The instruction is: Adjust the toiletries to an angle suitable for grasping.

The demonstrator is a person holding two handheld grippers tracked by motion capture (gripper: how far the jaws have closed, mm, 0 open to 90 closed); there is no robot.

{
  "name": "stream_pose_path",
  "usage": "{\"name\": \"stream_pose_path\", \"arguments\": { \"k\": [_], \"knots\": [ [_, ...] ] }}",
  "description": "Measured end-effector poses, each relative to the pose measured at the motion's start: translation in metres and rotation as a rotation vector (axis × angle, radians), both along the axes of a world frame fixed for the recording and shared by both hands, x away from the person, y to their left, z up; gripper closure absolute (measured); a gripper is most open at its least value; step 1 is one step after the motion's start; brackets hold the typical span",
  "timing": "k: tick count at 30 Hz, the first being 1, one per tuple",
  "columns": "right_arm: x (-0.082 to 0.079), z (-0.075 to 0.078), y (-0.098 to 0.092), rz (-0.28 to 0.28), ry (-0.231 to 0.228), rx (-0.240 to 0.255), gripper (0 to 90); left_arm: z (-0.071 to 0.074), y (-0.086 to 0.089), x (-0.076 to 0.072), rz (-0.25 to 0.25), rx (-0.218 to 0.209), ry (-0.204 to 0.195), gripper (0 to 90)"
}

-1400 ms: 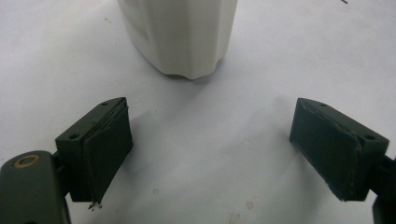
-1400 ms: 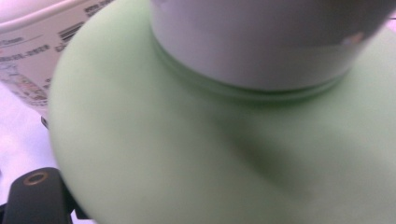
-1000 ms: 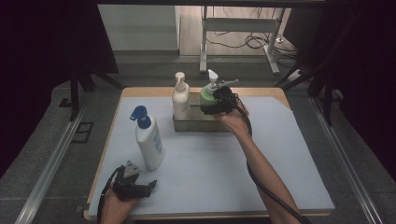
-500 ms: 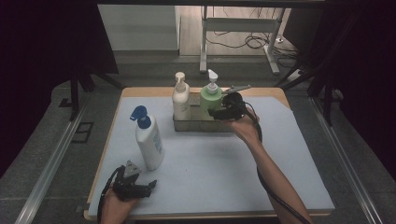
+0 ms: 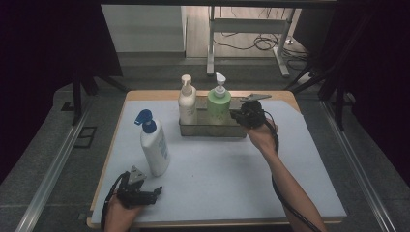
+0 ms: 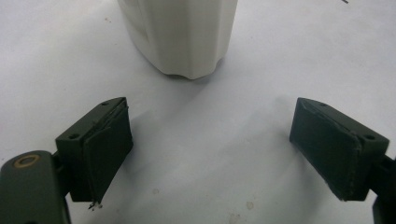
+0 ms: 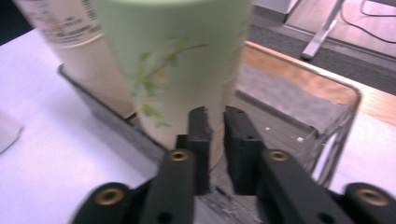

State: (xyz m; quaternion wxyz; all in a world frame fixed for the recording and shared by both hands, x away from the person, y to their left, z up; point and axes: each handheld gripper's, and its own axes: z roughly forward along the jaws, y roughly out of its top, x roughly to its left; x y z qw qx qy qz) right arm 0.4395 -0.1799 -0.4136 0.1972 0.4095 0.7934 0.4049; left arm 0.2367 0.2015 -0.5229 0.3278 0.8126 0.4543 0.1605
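Resting at the near edge of the table (image 5: 309,159), the left gripper (image 5: 153,193) had its jaws spread wide with nothing between them. Just past it, nearer to the tray (image 5: 212,130), stood the white bottle with the blue top (image 5: 153,145), still out on the white mat. In the left gripper view its pale bottom (image 6: 180,37) sat a little way ahead of the open jaws, not touching them.

Farther on, the right gripper (image 5: 241,115) was beside the tray's right end. Its jaws had just been closing and were almost pressed together, with nothing pinched. In the right gripper view the green bottle (image 7: 177,60) stood upright in the tray (image 7: 345,116), next to the cream bottle (image 5: 187,100).

It looked like the green bottle had just been put in and let go. The white bottle seemed next. One gripper would need to open, slide around its middle, squeeze, and lift it over the tray's wall into the empty part.
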Motion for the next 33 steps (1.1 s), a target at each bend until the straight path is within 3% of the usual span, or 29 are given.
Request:
{"name": "stream_pose_path", "arguments": {
  "k": [2, 8, 11, 23, 27, 33],
  "knots": [
    [0.004, -0.002, -0.001, -0.025, 0.004, -0.002, 89.1, 0.0, 0.0, 0.0, 0.0, 0.0, 0.0, 12.6],
    [0.02, -0.014, 0.0, -0.069, 0.011, -0.006, 89.3, 0.0, 0.0, 0.0, 0.0, 0.002, 0.0, 12.6],
    [0.028, -0.021, 0.0, -0.088, 0.039, 0.024, 89.3, 0.0, 0.0, 0.0, 0.0, 0.001, 0.0, 12.6],
    [0.042, -0.034, 0.014, -0.102, 0.061, -0.008, 89.3, 0.0, 0.0, 0.0, 0.0, 0.001, 0.0, 12.6],
    [0.044, -0.038, 0.014, -0.11, 0.085, 0.015, 89.3, 0.0, 0.0, 0.0, 0.0, 0.001, 0.0, 12.6],
    [0.044, -0.041, 0.015, -0.112, 0.091, 0.011, 89.2, 0.0, 0.0, 0.0, 0.0, 0.001, 0.0, 12.6]
  ]
}}
